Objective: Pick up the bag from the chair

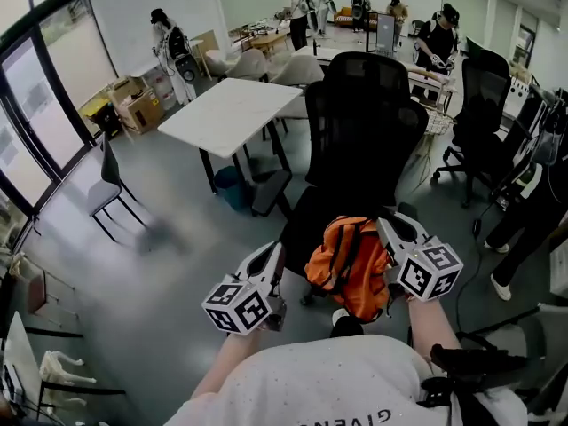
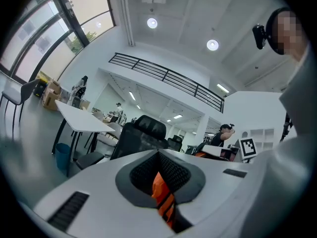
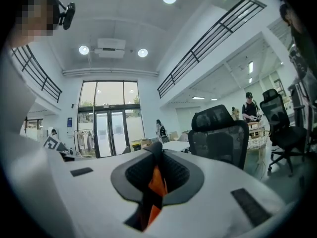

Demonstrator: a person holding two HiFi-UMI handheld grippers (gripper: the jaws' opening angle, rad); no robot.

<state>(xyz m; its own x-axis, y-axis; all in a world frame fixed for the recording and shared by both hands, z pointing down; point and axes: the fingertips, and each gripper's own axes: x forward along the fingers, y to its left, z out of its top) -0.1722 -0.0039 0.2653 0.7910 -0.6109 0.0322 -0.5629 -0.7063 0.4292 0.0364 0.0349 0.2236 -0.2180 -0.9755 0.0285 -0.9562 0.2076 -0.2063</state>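
An orange bag (image 1: 351, 264) with black straps hangs between my two grippers, just in front of the seat of the black mesh office chair (image 1: 364, 131). My left gripper (image 1: 277, 254) is at the bag's left side, shut on a fold of orange fabric with a black strap (image 2: 162, 197). The right gripper (image 1: 383, 229) is at the bag's upper right, shut on orange fabric and a black strap (image 3: 157, 182). The chair's back shows behind the jaws in the left gripper view (image 2: 143, 133) and in the right gripper view (image 3: 218, 133).
A white table (image 1: 231, 109) stands left of the chair with a blue bin (image 1: 232, 187) under it. A second black chair (image 1: 479, 122) is at the right and a grey chair (image 1: 106, 185) by the windows. Cardboard boxes (image 1: 133, 105) and several people are at the back.
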